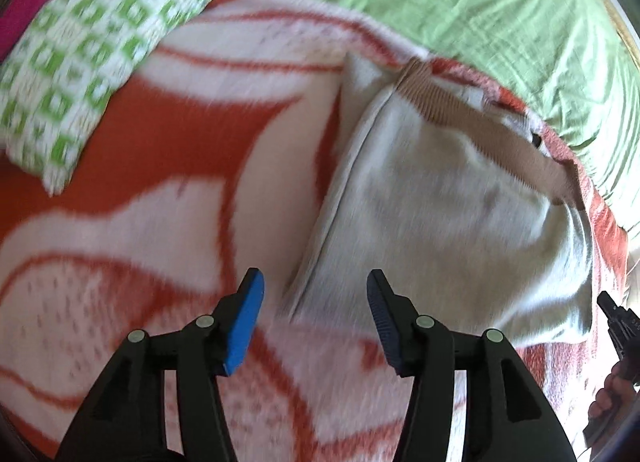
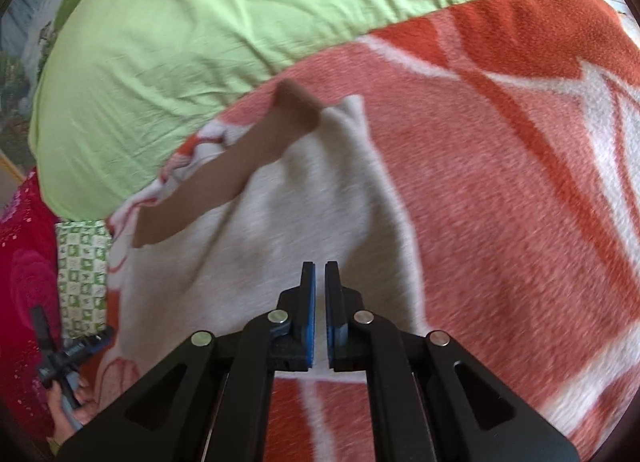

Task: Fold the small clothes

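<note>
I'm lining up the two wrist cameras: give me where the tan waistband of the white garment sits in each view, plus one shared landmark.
Left wrist: the tan waistband runs diagonally across the upper right, on the white garment.
Right wrist: the tan waistband slants across the left of centre.
Shared landmark: the green sheet, beyond the orange-and-white blanket.

Matt white cloth garment point(image 1: 440, 201) on fuzzy fleece blanket point(image 1: 180, 149)

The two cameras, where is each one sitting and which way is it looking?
Left wrist: rides the open left gripper, facing the white garment on the orange blanket; the right gripper shows at the edge.
Right wrist: rides the right gripper, its fingers nearly together, over the same garment; the left gripper shows.
Both share garment, blanket, green sheet.
</note>
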`<action>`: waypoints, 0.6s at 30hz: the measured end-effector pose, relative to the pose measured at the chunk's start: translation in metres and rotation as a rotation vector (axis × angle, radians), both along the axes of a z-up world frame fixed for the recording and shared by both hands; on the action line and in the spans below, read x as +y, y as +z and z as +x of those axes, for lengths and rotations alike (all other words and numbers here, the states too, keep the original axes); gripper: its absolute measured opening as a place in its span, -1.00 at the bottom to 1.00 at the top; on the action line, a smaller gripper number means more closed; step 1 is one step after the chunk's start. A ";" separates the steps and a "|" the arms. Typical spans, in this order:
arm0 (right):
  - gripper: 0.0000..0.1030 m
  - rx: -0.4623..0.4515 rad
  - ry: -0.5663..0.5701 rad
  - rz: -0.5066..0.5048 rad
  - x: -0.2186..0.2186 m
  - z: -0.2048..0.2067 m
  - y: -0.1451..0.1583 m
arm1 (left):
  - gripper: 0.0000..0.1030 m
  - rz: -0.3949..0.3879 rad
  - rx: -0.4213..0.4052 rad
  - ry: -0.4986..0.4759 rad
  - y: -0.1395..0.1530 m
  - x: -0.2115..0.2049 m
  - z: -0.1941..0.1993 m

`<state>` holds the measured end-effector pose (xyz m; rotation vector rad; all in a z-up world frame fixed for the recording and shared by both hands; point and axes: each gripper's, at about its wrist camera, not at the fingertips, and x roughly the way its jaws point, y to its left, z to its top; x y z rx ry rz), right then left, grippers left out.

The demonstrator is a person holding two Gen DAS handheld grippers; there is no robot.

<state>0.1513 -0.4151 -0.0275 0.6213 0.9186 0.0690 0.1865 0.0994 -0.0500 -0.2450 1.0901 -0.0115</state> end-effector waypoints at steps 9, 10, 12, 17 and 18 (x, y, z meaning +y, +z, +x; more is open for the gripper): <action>-0.90 -0.015 0.216 0.036 0.080 0.047 -0.001 | 0.24 -0.107 0.094 0.072 -0.036 -0.003 -0.010; -0.90 -0.021 0.238 0.038 0.087 0.053 -0.002 | 0.31 -0.107 0.092 0.087 -0.038 -0.003 -0.008; -0.90 -0.007 0.273 0.048 0.100 0.068 -0.009 | 0.38 -0.129 0.098 0.124 -0.044 -0.002 -0.003; -0.90 0.115 0.195 -0.014 0.096 0.093 -0.041 | 0.38 -0.176 0.110 0.203 -0.056 0.002 0.008; -0.90 0.119 0.163 0.036 0.087 0.093 -0.045 | 0.34 -0.173 0.102 0.208 -0.057 0.002 0.009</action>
